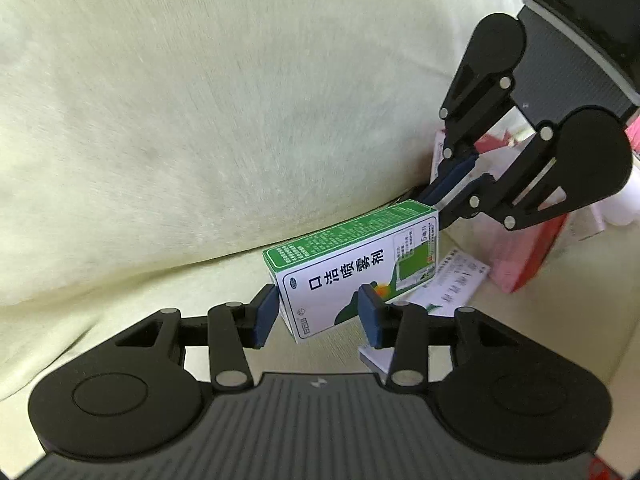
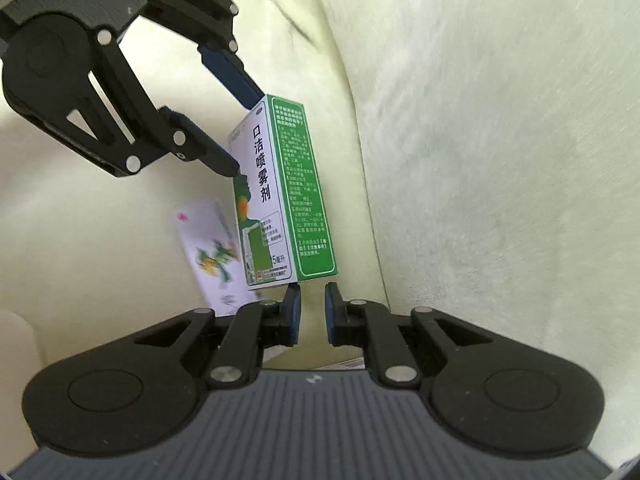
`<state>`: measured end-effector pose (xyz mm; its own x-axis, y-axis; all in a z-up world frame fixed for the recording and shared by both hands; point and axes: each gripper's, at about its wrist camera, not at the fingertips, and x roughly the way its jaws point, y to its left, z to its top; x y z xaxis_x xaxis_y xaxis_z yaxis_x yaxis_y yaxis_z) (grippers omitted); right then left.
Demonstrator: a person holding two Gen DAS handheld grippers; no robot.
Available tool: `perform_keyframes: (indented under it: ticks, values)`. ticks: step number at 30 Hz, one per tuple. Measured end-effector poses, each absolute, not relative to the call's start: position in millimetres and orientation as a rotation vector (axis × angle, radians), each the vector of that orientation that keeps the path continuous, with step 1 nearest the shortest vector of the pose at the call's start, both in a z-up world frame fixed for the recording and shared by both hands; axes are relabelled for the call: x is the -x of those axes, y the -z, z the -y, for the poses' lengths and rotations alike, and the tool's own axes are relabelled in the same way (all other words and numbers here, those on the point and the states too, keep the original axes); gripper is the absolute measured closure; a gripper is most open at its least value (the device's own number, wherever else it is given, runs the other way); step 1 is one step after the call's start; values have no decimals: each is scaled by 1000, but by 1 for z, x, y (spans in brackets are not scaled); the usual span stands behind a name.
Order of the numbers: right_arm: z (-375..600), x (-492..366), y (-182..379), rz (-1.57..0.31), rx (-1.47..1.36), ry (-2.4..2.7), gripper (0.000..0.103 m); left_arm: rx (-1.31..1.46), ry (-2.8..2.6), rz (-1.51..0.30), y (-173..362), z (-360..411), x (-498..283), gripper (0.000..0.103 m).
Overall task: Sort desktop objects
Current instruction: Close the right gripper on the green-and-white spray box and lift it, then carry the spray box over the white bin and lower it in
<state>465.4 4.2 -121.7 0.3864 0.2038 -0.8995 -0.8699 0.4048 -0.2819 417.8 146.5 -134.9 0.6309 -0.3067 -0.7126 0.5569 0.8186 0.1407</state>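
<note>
A green-and-white medicine box (image 1: 344, 272) with black Chinese lettering hangs in the air in front of a cream cushion. My left gripper (image 1: 318, 316) is shut on its near end, one blue pad on each broad face. In the right wrist view the same box (image 2: 280, 192) stands upright, with the left gripper (image 2: 248, 136) clamped on its upper part. My right gripper (image 2: 312, 304) sits just below the box's lower end. It is open with a narrow gap and nothing lies between its pads. In the left wrist view the right gripper (image 1: 440, 206) points at the box's far end.
A cream sofa cushion (image 1: 220, 120) fills the background. A pink-red carton (image 1: 528, 256) and a white printed packet (image 1: 452, 280) lie at the right. A white card with a flower print (image 2: 212, 252) lies below the box. A small white box (image 1: 376, 360) is under the left fingers.
</note>
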Motion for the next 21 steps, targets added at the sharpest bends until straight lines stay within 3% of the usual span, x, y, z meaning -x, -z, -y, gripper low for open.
perform_keyframes:
  ticks: [13,21]
  values:
    - [44,-343,24,-810,799,-778,93,-371,495,-638,48,-134,-308,54]
    - [48,-276,10,-843,724,-765,93,-369,516,-616,23,-107,-223,54]
